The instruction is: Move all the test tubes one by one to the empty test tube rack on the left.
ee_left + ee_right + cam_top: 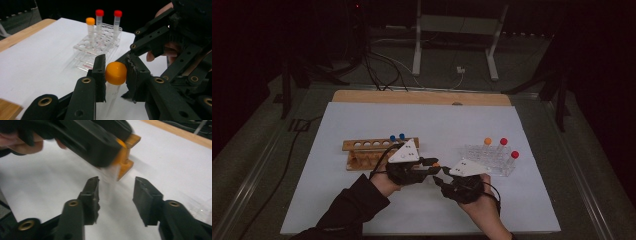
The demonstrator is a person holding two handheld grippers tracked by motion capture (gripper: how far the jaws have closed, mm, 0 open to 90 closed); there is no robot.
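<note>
My left gripper (115, 72) is shut on an orange-capped clear tube (115, 73), its pads pressing on the cap from both sides while the tube body hangs down over the white mat. In the high view the left gripper (434, 165) is at the table's middle front, pointing right, with the orange cap (436, 164) at its tips. My right gripper (440, 178) faces it from the right, just below. In the right gripper view its jaws (116, 192) stand open with nothing between them, and the blurred tube (111, 173) hangs just beyond them under the left gripper (87, 140).
A clear plastic rack (489, 160) at the right holds one orange-capped (487, 141) and two red-capped tubes (503, 141). A wooden rack (372, 150) at the left holds two blue-capped tubes (397, 136). The white mat (362, 200) covers the table.
</note>
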